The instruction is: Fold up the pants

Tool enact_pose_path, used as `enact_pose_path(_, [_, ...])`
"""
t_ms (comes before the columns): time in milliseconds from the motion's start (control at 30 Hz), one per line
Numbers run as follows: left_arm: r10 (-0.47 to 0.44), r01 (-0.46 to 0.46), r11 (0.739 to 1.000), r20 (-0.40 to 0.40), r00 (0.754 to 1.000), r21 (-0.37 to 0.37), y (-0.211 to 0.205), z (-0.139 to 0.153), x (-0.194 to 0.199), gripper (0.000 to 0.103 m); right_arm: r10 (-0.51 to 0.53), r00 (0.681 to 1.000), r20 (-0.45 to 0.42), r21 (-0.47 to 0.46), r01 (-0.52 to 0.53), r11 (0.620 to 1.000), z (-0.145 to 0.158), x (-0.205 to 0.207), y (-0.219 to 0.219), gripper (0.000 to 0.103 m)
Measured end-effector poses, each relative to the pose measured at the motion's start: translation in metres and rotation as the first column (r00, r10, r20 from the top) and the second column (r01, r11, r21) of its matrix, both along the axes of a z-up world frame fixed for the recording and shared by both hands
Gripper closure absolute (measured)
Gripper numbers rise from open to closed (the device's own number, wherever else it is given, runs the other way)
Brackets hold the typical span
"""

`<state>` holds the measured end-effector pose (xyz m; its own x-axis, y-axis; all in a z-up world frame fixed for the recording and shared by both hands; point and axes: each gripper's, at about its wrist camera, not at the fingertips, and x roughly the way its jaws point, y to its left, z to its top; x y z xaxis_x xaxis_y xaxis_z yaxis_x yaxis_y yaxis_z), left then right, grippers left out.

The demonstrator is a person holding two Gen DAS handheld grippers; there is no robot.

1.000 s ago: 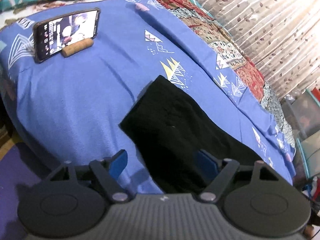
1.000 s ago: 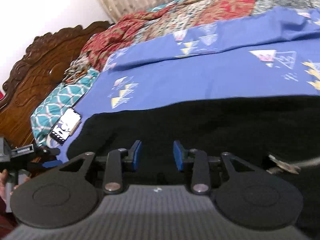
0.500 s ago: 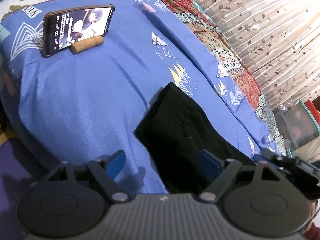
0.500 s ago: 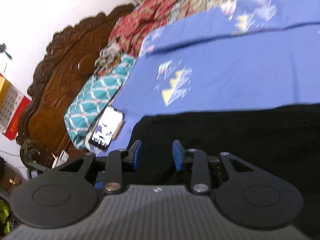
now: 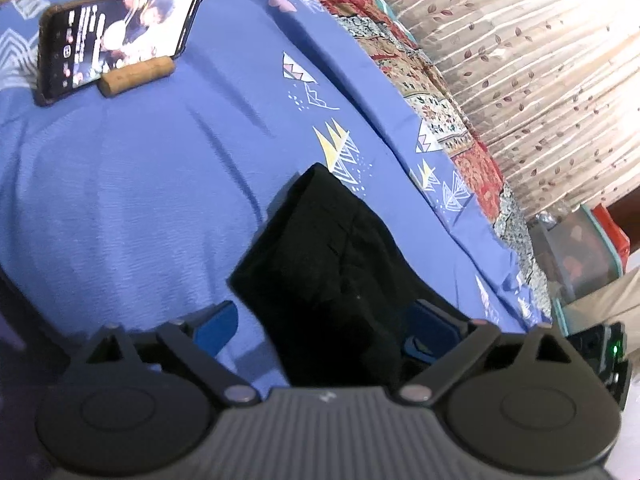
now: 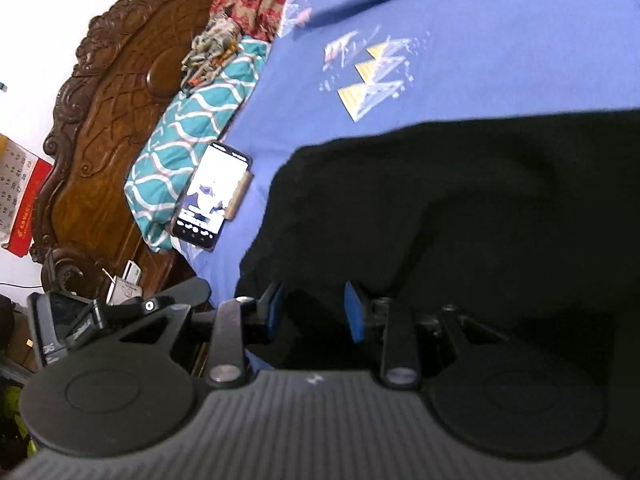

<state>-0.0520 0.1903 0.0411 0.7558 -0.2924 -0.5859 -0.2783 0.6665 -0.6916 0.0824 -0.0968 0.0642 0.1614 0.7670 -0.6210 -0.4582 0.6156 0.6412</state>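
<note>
Left wrist: black pants [image 5: 328, 272] lie lengthwise away; left gripper [image 5: 320, 328] opening astride; right gripper [image 6: 314, 312] part-open, empty.

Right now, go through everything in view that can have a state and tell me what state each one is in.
Black pants: lying on the blue patterned bedsheet, partly folded.
Smartphone: screen lit, propped against a cork stand.
Left gripper: jaws opening, pants between them, pads not pressing.
Right gripper: partly open over the pants; a grip cannot be told.
</note>
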Motion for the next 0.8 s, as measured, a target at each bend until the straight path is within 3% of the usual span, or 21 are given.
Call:
enact_pose_path(67, [-0.011,0.01,1.0,-0.011,1.0,-0.022,-0.003,-0.007,0.01,0.007,-0.01,1.0,-0.005,-0.016,0.009,1.0,-0.005,0.002,0.004,0.067])
enact_pose_path(167, [-0.026,0.026,1.0,-0.038,0.999,-0.008,-0.012,-0.019,0.029,0.006,-0.025,0.999,-0.025,-0.133,0.022,0.991,-0.035,0.003,0.016,0.074])
enact_pose_path(233, [-0.02,0.021,0.999,-0.027,0.999,0.037,-0.018,-0.024,0.037,0.011,-0.063,0.997,-0.049,-0.091,0.059,0.994,-0.046,0.005,0.008,0.076])
enact_pose_path(300, [-0.024,0.025,0.997,-0.021,0.999,0.071,-0.021,-0.025,0.041,0.042,-0.076,0.994,-0.084,-0.072,0.07,0.995,-0.045,0.008,0.002,0.076])
enact_pose_path(367, [-0.029,0.03,0.997,-0.014,0.999,0.066,-0.019,-0.026,0.04,0.058,-0.075,0.993,-0.089,-0.066,0.07,0.995,-0.045,0.007,-0.002,0.076])
enact_pose_path(433, [-0.026,0.026,0.997,-0.004,1.0,0.074,-0.02,-0.022,0.035,0.063,-0.082,0.992,-0.095,-0.053,0.077,0.996,-0.046,0.005,-0.003,0.076])
enact_pose_path(500, [-0.038,0.035,0.989,0.019,0.999,0.147,-0.031,-0.009,0.03,0.065,-0.083,0.992,-0.1,-0.045,0.078,0.996,-0.046,0.005,-0.005,0.076])
enact_pose_path(600, [-0.1,0.077,0.957,0.068,0.993,0.28,-0.06,0.013,0.024,0.066,-0.085,0.991,-0.105,-0.038,0.081,0.996,-0.047,0.004,-0.006,0.076])
enact_pose_path(733, [-0.205,0.141,0.871,0.086,0.975,0.471,-0.107,0.034,0.024,0.066,-0.099,0.988,-0.121,-0.02,0.098,0.995,-0.046,0.006,-0.003,0.076])
enact_pose_path(800, [-0.243,0.163,0.842,0.091,0.966,0.514,-0.124,0.039,0.024,0.066,-0.119,0.983,-0.139,0.002,0.12,0.993,-0.045,0.006,-0.01,0.074])
